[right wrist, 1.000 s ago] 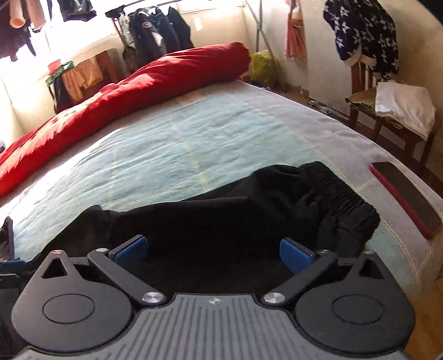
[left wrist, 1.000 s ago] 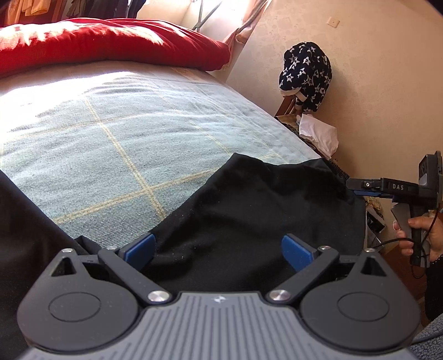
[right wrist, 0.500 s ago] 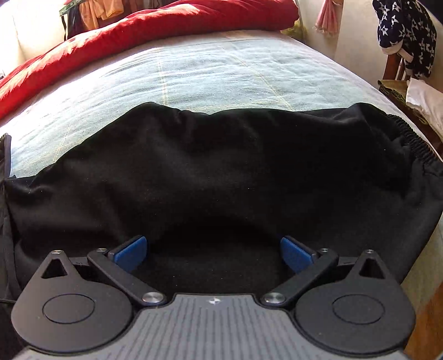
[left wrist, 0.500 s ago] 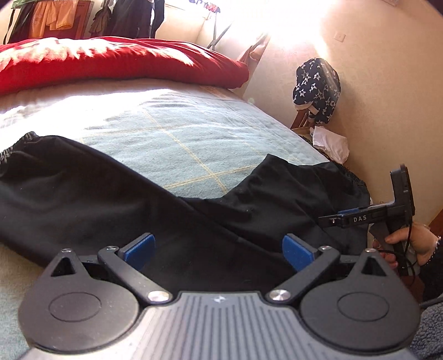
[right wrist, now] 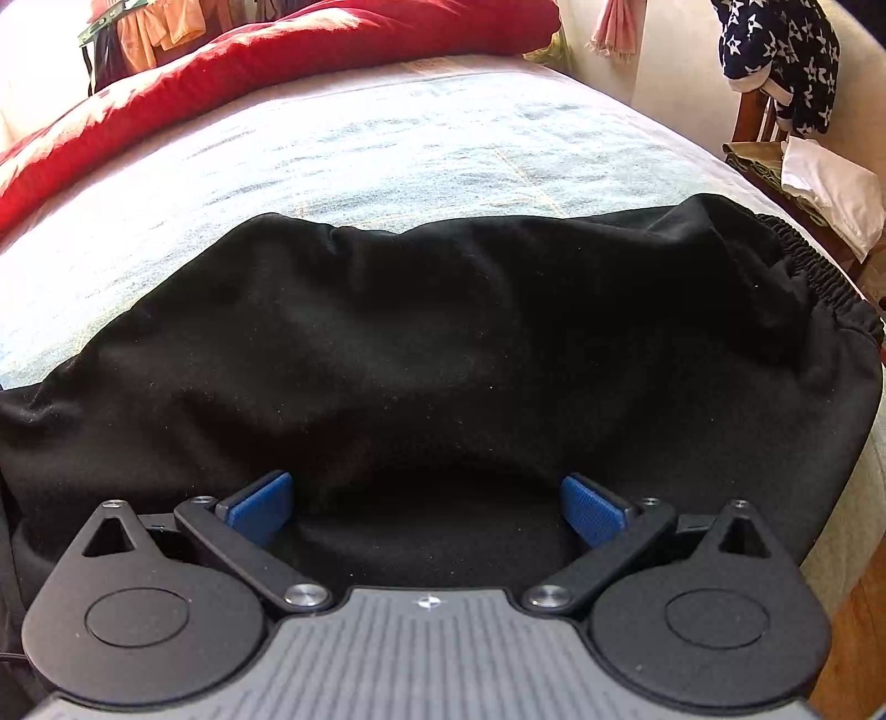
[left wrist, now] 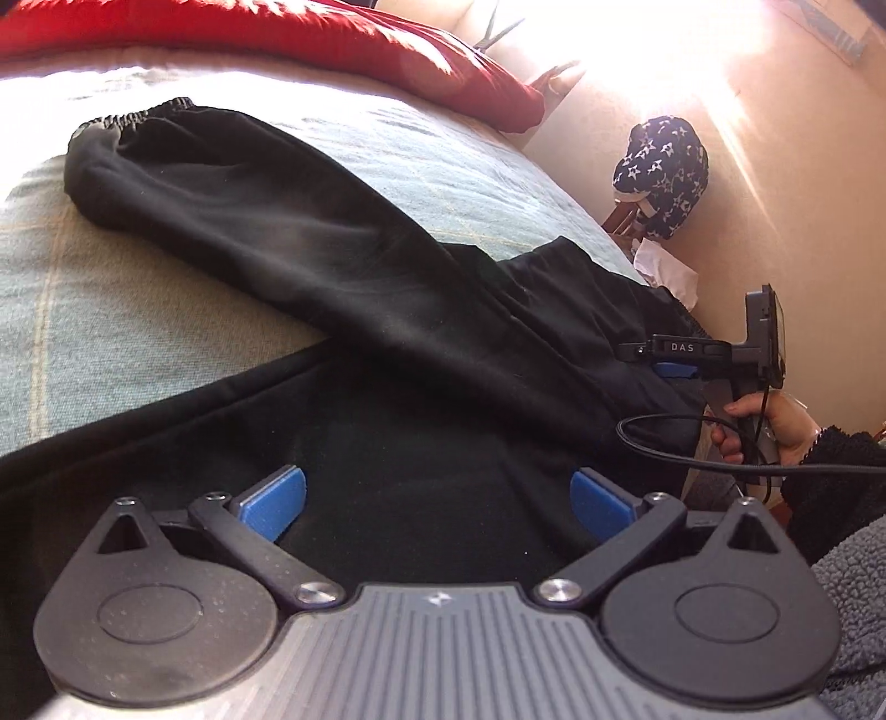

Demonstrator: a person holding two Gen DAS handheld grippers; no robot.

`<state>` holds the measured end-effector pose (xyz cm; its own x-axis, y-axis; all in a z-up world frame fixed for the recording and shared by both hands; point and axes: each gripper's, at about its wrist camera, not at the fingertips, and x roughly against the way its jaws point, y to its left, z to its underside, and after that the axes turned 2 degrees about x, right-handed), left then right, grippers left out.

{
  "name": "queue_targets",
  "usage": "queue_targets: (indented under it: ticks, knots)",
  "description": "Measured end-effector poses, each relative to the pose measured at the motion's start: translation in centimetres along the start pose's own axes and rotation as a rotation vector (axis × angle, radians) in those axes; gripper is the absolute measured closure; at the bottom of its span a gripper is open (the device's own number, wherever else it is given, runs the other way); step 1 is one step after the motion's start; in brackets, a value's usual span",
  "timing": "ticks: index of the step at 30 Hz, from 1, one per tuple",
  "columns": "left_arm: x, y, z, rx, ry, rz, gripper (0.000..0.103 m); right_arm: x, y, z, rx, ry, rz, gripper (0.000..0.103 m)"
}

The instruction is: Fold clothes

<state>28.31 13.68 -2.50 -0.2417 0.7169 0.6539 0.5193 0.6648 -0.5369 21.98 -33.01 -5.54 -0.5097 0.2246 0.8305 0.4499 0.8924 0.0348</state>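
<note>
I have the black trousers (left wrist: 343, 277) spread along the bed's (left wrist: 138, 310) near edge, left gripper (left wrist: 437, 501) and right gripper (right wrist: 426, 501) both spread empty, apparently pre-fold; next, pinch a leg cuff.

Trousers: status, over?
Left gripper and right gripper open, empty. Black trousers spread on bed, one leg angled out. Nothing in the way.

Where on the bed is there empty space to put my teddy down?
The pale blue checked bedspread is bare between the black trousers and the long red pillow. A smaller free patch lies under the stretched-out trouser leg. Near both open grippers, left and right, black cloth covers everything.
</note>
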Motion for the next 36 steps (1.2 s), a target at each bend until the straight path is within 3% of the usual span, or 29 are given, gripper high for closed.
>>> queue_targets:
  ticks: [9, 15, 17, 23, 29, 31, 34, 36]
  knots:
    - [-1.0, -0.2, -0.6, -0.050, 0.080, -0.027, 0.001, 0.9, -0.3, 1.7, -0.020, -0.073, -0.024, 0.000]
    - [-0.5, 0.0, 0.3, -0.001, 0.034, -0.029, 0.001, 1.2, -0.3, 2.3, 0.031, -0.102, -0.025, 0.000]
    - [-0.3, -0.7, 0.7, -0.030, 0.032, -0.066, 0.001, 1.5, -0.3, 2.6, 0.072, -0.101, -0.038, 0.000]
    - [1.3, -4.3, 4.1, -0.147, 0.028, -0.272, 0.001, 2.9, -1.2, 4.8, 0.153, -0.146, -0.088, 0.000]
    - [3.2, -6.0, 9.2, -0.125, -0.043, -0.418, 0.001, 3.4, -1.6, 6.7, 0.189, -0.240, -0.115, 0.000]
    - [3.7, -6.8, 10.2, -0.141, -0.061, -0.451, 0.001, 3.8, -1.6, 7.0, 0.209, -0.248, -0.122, 0.000]
    - [4.4, -7.8, 10.6, -0.150, -0.115, -0.445, 0.001, 5.7, -2.0, 7.3, 0.215, -0.282, -0.213, 0.000]
    - [4.2, -8.5, 10.4, -0.167, -0.167, -0.444, 0.001, 7.6, -1.9, 7.3, 0.206, -0.347, -0.318, 0.000]
